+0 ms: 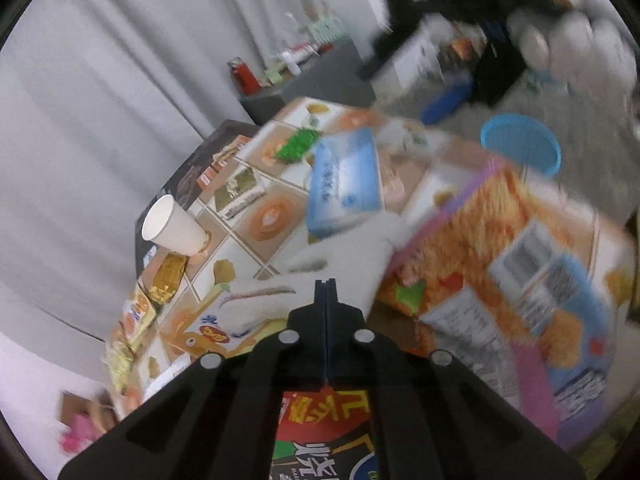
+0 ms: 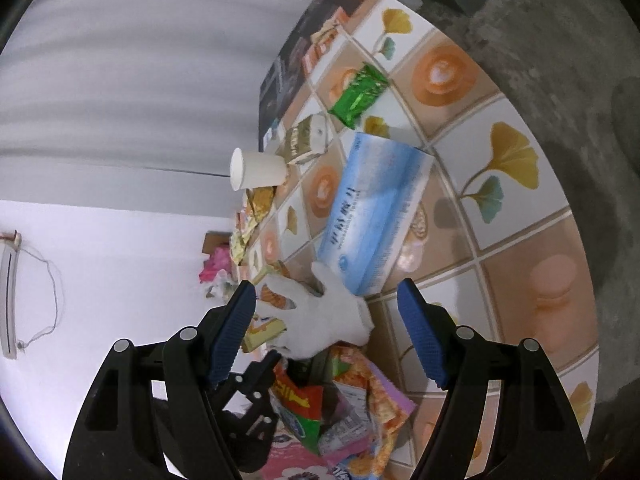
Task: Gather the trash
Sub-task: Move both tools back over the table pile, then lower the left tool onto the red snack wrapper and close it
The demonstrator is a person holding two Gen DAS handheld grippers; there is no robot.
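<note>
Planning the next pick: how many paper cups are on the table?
1. The white paper cup stands at the table's far edge, beside the gold wrapper. Others could be hidden behind the clutter.

Pale grey curtain point(image 1: 120, 80), white wall point(image 2: 100, 272), grey speckled floor point(image 2: 560, 40)

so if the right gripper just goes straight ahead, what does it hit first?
Probably the white glove, lying between the open right gripper fingers, just ahead. The blue box sits beyond it. Depth is uncertain.
</note>
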